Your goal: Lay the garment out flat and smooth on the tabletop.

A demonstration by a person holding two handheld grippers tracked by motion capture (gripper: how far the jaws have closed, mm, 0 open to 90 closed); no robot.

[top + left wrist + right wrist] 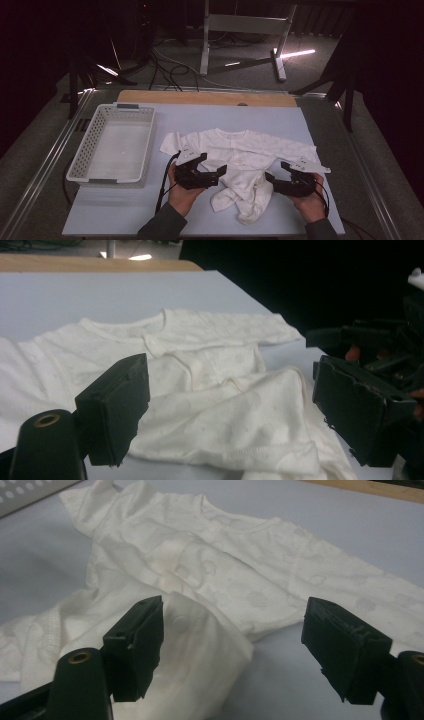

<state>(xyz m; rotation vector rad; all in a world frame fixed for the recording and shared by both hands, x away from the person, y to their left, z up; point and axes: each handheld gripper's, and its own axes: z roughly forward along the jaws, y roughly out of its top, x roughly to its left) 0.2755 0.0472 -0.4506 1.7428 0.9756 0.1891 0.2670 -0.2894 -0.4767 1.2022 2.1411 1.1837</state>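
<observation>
Left gripper (pixel 216 172): its jaws stand wide apart and hold nothing. It lies low over the mat, and the tips point toward the lower half of the garment. In the left gripper view, the bunched leg part lies between the two black jaws but the pads do not press on it.

Right gripper (pixel 272 179): also wide open and empty. It points inward at the garment from the other side, near the leg part. In the right gripper view, a fold of cloth with a snap button lies just beside one jaw.

Baby sleepsuit (pixel 240 155): white, with long sleeves, in the middle of the mat between the two grippers. The upper body and both sleeves are spread flat. The legs are crumpled and folded toward the near edge.

Handling: I judge it is very light, soft and limp. It will hang and fold when lifted and will not keep a shape. It is not fragile, and the knit cloth should not slip much between the pads.

Where to take hold: I think a hem, a cuff or a double fold is best, because one thin layer may slide out. The thick fold at the legs is closest to both grippers.

Mat (pixel 300 130): pale blue and smooth, so the cloth may drag on it a little.

Basket (pixel 85 150): white, with holes in the walls, well apart on the left of the garment.
</observation>
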